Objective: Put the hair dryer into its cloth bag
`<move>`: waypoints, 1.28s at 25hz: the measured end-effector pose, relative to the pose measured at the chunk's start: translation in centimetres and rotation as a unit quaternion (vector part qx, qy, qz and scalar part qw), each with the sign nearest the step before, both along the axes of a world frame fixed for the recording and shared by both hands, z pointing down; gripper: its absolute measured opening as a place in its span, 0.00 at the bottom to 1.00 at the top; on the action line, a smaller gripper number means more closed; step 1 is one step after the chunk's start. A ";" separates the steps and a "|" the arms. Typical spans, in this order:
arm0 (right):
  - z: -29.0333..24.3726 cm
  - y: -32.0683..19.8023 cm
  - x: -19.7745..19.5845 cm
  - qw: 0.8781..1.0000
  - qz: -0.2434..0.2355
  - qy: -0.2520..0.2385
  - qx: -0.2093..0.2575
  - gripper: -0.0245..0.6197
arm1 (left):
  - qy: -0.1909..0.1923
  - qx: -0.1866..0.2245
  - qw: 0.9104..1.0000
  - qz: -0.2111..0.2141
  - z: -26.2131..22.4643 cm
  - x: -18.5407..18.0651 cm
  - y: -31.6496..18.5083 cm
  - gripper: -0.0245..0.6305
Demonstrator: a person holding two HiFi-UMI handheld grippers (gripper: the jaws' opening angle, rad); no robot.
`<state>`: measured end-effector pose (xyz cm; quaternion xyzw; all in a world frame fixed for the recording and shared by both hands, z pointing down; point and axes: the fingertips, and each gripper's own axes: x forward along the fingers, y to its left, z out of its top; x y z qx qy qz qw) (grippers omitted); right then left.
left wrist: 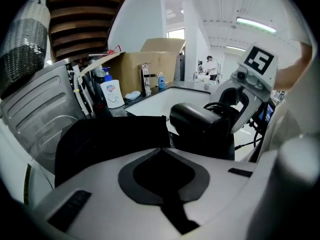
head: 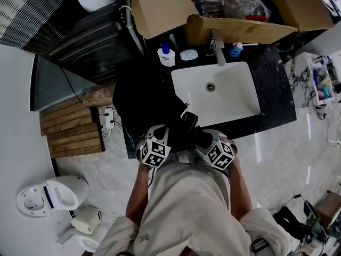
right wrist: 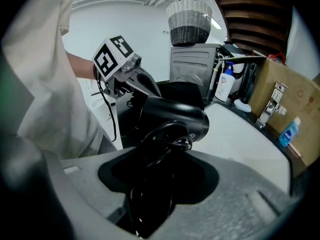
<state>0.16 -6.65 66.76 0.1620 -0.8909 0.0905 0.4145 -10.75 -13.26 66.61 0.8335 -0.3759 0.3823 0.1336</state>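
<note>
Two grippers work at the near-left corner of the sink [head: 234,97]. The left gripper [head: 161,137] has its jaws together, pinching the edge of the black cloth bag [left wrist: 110,139]. The right gripper [head: 204,138] is clamped on the hair dryer [right wrist: 172,116] by its handle and coiled cord, just right of the bag and outside it. The bag lies left of the sink. Behind the sink are a soap bottle [head: 166,55] and a faucet [head: 217,47].

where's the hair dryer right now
Head view, centre: the right gripper holds the hair dryer at the counter edge, between the cloth bag and the sink.
</note>
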 end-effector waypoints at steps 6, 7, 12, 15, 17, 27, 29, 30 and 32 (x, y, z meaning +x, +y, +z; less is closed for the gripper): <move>-0.6 -0.3 0.1 1.000 0.011 -0.019 -0.003 0.34 | 0.052 0.022 0.998 -0.035 -3.4 -0.7 -0.7 0.05; -0.8 -0.2 0.0 1.000 0.010 -0.023 -0.004 0.34 | 0.055 0.025 0.997 -0.038 -3.8 -0.7 -0.8 0.04; -1.7 0.0 -1.0 0.999 0.003 -0.043 -0.012 0.34 | 0.061 0.041 0.996 -0.044 -5.1 -1.0 -1.4 0.05; -2.2 -0.1 -1.8 0.999 -0.007 -0.051 -0.012 0.34 | 0.065 0.046 0.996 -0.049 -5.6 -1.1 -1.6 0.05; -2.4 -0.1 -2.2 0.998 -0.013 -0.053 -0.011 0.34 | 0.066 0.048 0.995 -0.051 -5.8 -1.1 -1.7 0.05; -2.6 -1.2 -4.4 0.997 -0.045 -0.056 -0.010 0.34 | 0.074 0.058 0.994 -0.058 -7.1 -1.0 -2.1 0.05; -2.7 -1.3 -4.7 0.997 -0.049 -0.055 -0.010 0.34 | 0.077 0.056 0.994 -0.059 -7.2 -0.8 -1.8 0.05; -2.8 -1.4 -4.9 0.997 -0.050 -0.055 -0.010 0.34 | 0.079 0.056 0.994 -0.060 -7.2 -0.7 -1.7 0.05; -2.9 -1.8 -5.4 0.997 -0.053 -0.056 -0.009 0.34 | 0.080 0.057 0.993 -0.060 -7.4 -0.7 -1.7 0.05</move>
